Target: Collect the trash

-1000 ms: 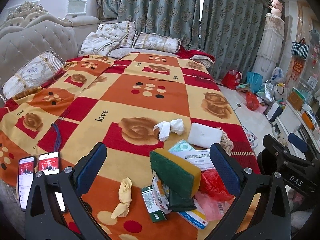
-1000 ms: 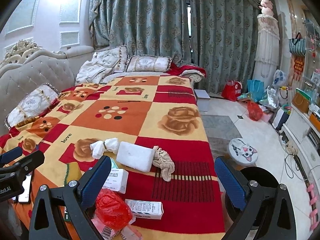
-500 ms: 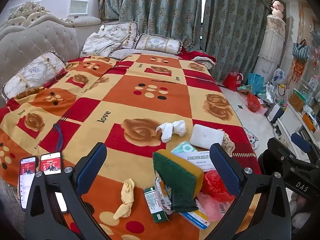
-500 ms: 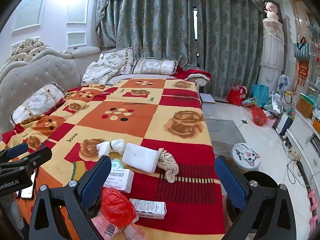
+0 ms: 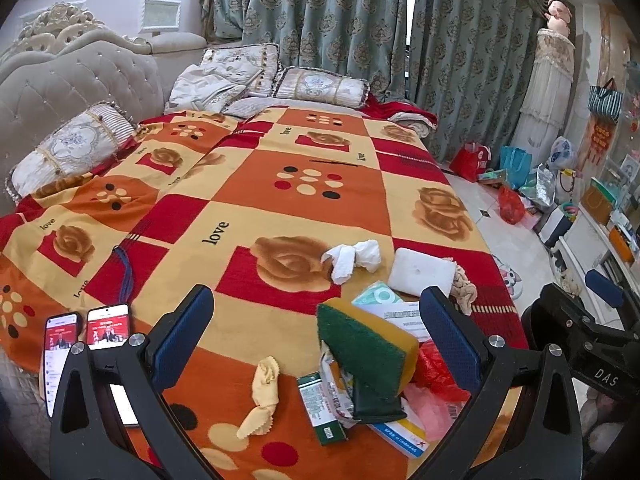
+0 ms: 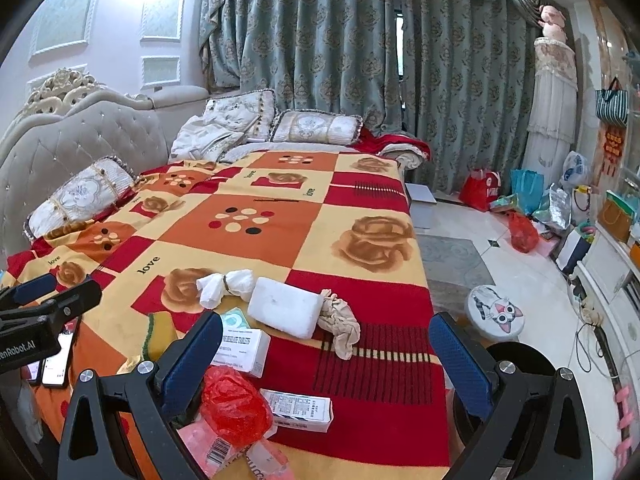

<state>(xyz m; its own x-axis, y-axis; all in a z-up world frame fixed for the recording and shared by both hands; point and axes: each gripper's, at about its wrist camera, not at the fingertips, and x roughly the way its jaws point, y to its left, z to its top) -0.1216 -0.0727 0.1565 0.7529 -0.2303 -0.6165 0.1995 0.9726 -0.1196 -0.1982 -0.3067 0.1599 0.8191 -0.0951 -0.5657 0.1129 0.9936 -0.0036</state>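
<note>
**Both grippers open above the litter on the bed**

The left gripper [image 5: 316,344] has its fingers spread wide and holds nothing. The right gripper [image 6: 326,354] is likewise wide open and empty. The trash lies at the near end of the blanket [image 5: 256,184]: a sponge [image 5: 366,350] propped on wrappers, a red bag [image 6: 234,404] beside a white box [image 6: 302,408], crumpled tissue [image 5: 352,258], and a yellow cloth [image 5: 262,394]. Two phones [image 5: 86,330] lie at the left edge.
</note>
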